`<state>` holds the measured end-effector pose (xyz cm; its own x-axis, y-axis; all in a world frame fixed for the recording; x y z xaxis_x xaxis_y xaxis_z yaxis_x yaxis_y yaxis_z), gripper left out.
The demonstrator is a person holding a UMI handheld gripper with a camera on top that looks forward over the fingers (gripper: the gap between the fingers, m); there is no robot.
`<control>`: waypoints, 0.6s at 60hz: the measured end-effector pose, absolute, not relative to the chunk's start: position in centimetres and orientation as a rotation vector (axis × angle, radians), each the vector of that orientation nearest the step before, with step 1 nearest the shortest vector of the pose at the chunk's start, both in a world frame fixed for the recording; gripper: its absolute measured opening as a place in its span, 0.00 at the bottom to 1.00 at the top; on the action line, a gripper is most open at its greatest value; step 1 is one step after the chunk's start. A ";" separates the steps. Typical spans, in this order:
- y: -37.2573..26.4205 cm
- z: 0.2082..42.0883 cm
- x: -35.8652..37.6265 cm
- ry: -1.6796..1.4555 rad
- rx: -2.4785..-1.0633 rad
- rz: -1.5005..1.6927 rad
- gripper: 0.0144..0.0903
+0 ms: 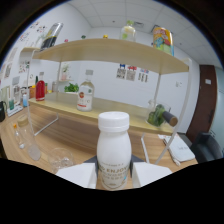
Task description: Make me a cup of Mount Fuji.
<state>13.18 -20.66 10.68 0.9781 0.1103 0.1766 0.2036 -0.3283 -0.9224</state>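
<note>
Pale wooden counter [60, 131] under a two-tier wooden shelf [100, 50], white office walls behind. Raised above that counter, level and aimed straight at the shelving: gripper [114, 175], white fingers [80, 175] pressing from both sides on the lower body of a white milk bottle [114, 150], so closed only to the bottle's width. Bottle upright, long axis vertical, white screw cap [114, 121] on top and pointing at the ceiling, label with "ENJOY" lettering facing the camera, base hidden below the fingers. Just left of the fingers, low on the counter, a clear glass cup [61, 159], with a further clear vessel [25, 131] beyond it. Farther back on the lower shelf board, a large jar with an orange-and-white label [85, 96], a red bottle [40, 90] and green leaves [71, 88]. Right of the milk bottle, a green plant [158, 116] and a white tray-like object [181, 150]. On the top board, a pale bottle [128, 31] and a colourful packet [163, 39]. Dark wooden door [206, 102] at far right.
</note>
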 end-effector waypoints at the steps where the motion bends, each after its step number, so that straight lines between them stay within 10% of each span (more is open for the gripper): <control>1: -20.6 10.0 13.2 -0.210 -1.923 -0.079 0.45; 36: -22.5 4.8 13.8 -0.061 -2.028 0.073 0.50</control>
